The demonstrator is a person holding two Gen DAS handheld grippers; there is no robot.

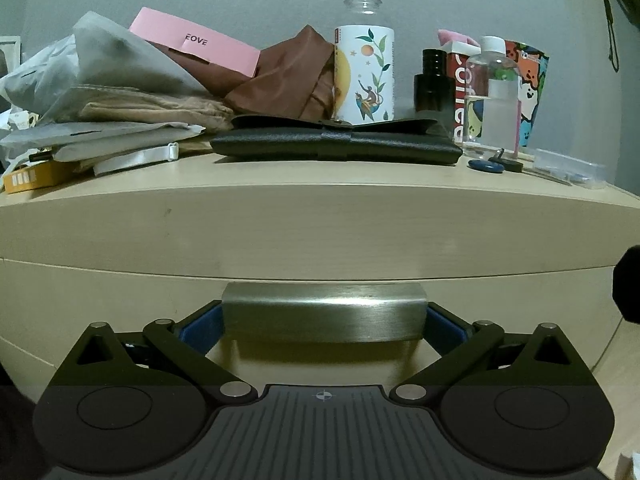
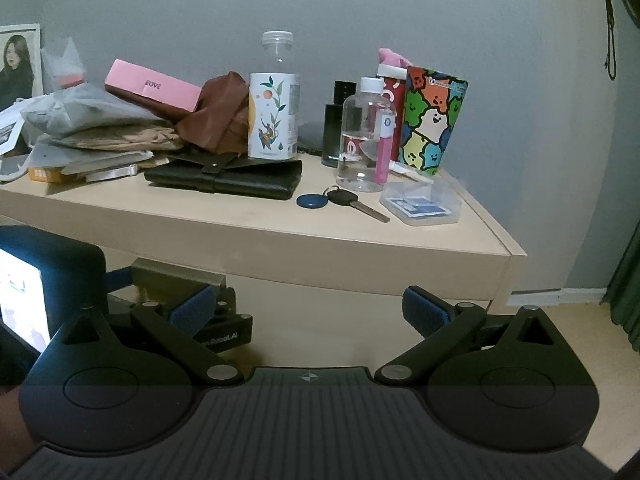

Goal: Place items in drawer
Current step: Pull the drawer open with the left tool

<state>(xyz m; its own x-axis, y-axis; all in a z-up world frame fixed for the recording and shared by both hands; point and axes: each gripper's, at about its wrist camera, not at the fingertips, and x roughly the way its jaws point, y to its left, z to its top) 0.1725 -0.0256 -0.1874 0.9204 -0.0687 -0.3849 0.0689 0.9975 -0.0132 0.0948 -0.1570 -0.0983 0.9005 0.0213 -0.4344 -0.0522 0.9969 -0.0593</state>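
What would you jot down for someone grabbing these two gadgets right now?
Left gripper: jaws spread either side of the metal drawer handle; a firm clamp can't be confirmed.
Right gripper: open, empty, beside the left one, in front of the drawer.
Drawer: looks shut.
Wallet, key, clear case and bottles remain on top.
Done: nothing stowed.
Left: pull drawer open, load items.

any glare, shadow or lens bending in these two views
Left wrist view: glare streak on the brushed metal drawer handle, shadow beneath it, beige wooden dresser top bowed by fisheye. Right wrist view: dim, blown-out white screen at left edge.
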